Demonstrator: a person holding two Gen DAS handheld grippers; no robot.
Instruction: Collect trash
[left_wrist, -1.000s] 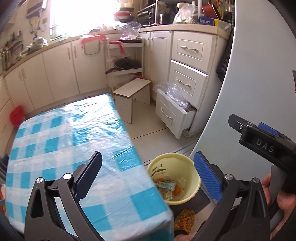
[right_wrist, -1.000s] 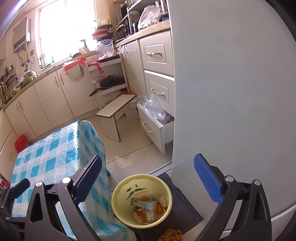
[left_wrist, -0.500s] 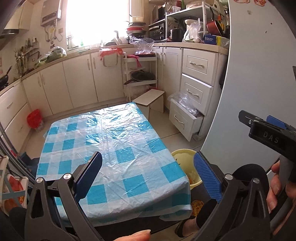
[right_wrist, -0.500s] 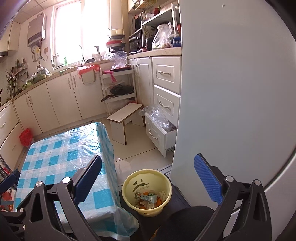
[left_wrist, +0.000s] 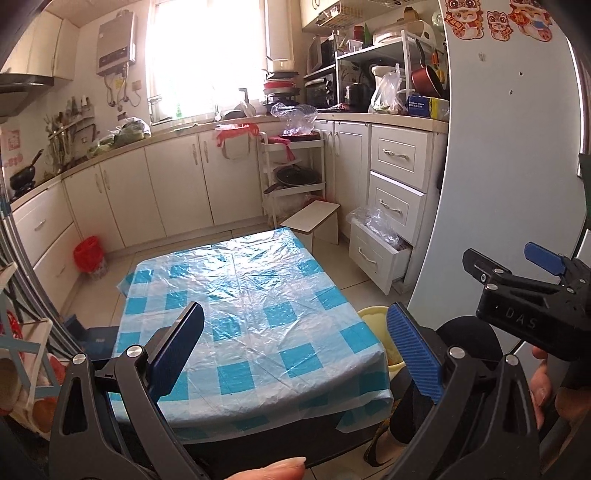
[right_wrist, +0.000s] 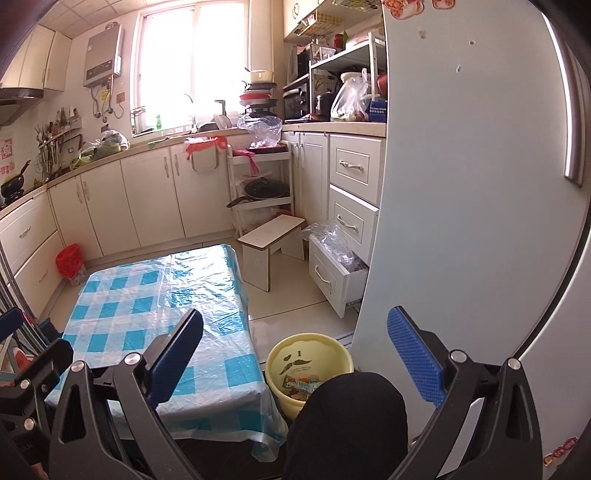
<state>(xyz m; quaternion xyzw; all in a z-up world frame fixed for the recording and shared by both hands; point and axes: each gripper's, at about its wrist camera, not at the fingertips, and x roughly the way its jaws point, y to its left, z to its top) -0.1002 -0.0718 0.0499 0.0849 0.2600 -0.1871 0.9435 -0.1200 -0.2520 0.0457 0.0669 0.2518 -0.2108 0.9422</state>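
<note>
Both wrist views looked forward and down from raised, set-back positions. Each faced the kitchen cabinets (left_wrist: 177, 192) and shared the checked table (left_wrist: 243, 295), yellow bucket (right_wrist: 310, 363) and refrigerator door (right_wrist: 472, 192).

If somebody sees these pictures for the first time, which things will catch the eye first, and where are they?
The blue-and-white checked tablecloth under clear plastic fills the middle of the kitchen. Beside the table's right edge, on the floor, stands a yellow bucket with trash inside, close to the large pale fridge door. Both the left gripper and the right gripper are open and empty.
</note>
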